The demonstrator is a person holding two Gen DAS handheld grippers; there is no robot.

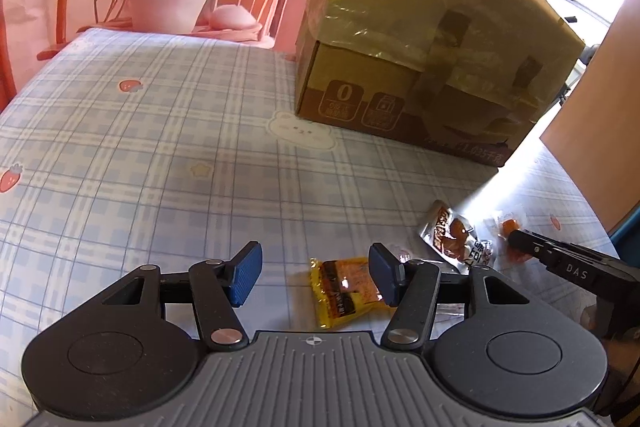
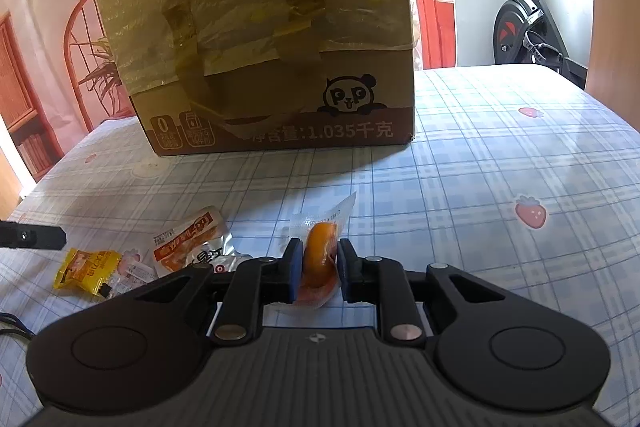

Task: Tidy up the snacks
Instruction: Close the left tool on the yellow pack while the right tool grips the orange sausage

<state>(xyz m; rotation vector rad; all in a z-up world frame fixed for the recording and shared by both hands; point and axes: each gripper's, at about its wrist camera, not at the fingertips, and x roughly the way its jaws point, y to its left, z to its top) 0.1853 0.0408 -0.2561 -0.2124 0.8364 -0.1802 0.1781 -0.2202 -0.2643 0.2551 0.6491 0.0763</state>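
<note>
Right tool clamped narrow on the clear pouch with an orange snack, both blue pads pressing its sides, pouch low against the bench. Long axis of the pouch running straight ahead of the tool, its clear sealed tail poking out past the fingertips toward the cardboard box. Box dead ahead of this tool and well apart; only its taped side in view, so where it opens cannot be told from here.

Left tool held at a middling gap, gripping nothing. Yellow packet flat on the bench just ahead of it, lying between the 2 fingers but off-centre: tucked up against the right-hand pad, well clear of the left-hand one. Possibly touching that right pad, though the angle hides the contact. Long axis tilted across the gap rather than along it.

Silver-and-red packet farther ahead and to the right of the left tool, between the 2 tools, nearer the right one.

Likely need before closing the left tool: a small shift rightward to centre the yellow packet.
</note>
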